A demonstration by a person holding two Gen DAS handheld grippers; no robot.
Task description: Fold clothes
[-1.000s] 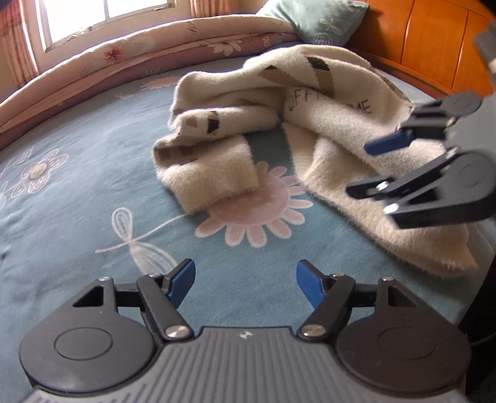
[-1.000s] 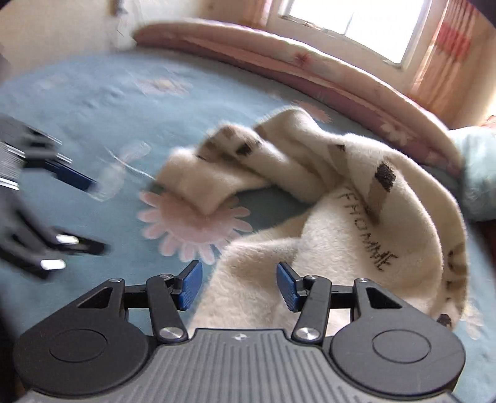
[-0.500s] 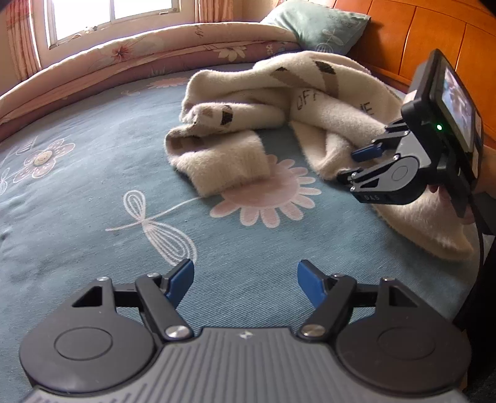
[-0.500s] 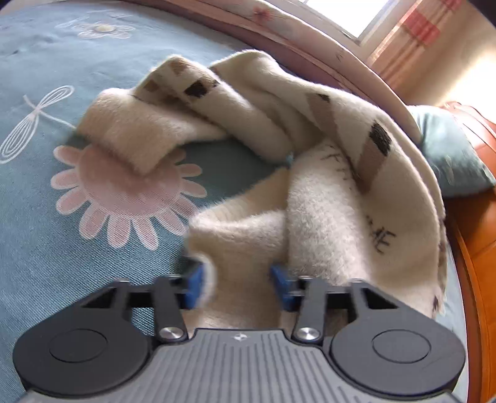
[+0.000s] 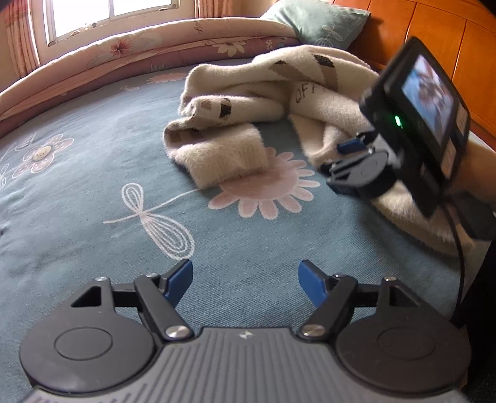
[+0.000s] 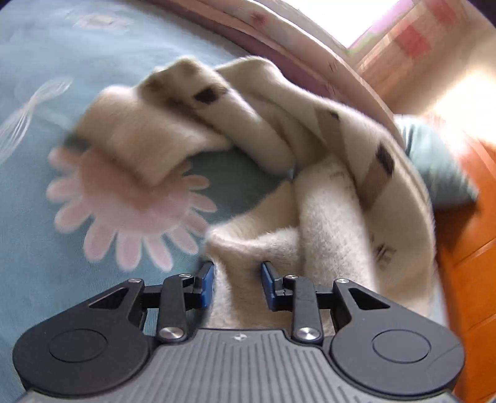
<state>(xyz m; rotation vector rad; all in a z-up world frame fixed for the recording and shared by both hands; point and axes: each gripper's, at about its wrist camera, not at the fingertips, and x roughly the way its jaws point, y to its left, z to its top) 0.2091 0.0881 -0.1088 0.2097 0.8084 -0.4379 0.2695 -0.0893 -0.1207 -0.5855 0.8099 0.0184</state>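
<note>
On the blue flowered bed (image 5: 93, 192), a crumpled cream sweater (image 5: 269, 102) with brown and black patches, lying toward the far right by the wooden headboard (image 5: 434, 40). One sleeve (image 5: 223, 155) stretched out to the left, its cuff resting on a pink printed daisy (image 5: 269, 192). Nearer, over bare bedspread, the left tongs (image 5: 245, 279), blue pads (image 5: 179, 279) spread wide with nothing between them. Further right, the right tongs (image 6: 237, 282), just narrowed onto the near hem of the sweater; fuzzy cream fabric bunched between the two blue pads (image 6: 206, 280), both pressing into it. Seen from the left wrist view, the same right tongs (image 5: 338, 158) at the sweater's near right edge, a camera body with lit screen and green light mounted behind. Beyond the sweater, a rolled floral quilt (image 5: 155, 49) along the far side, a teal pillow (image 5: 316, 21) in the far corner, and a bright window (image 5: 108, 18) with curtains.
</note>
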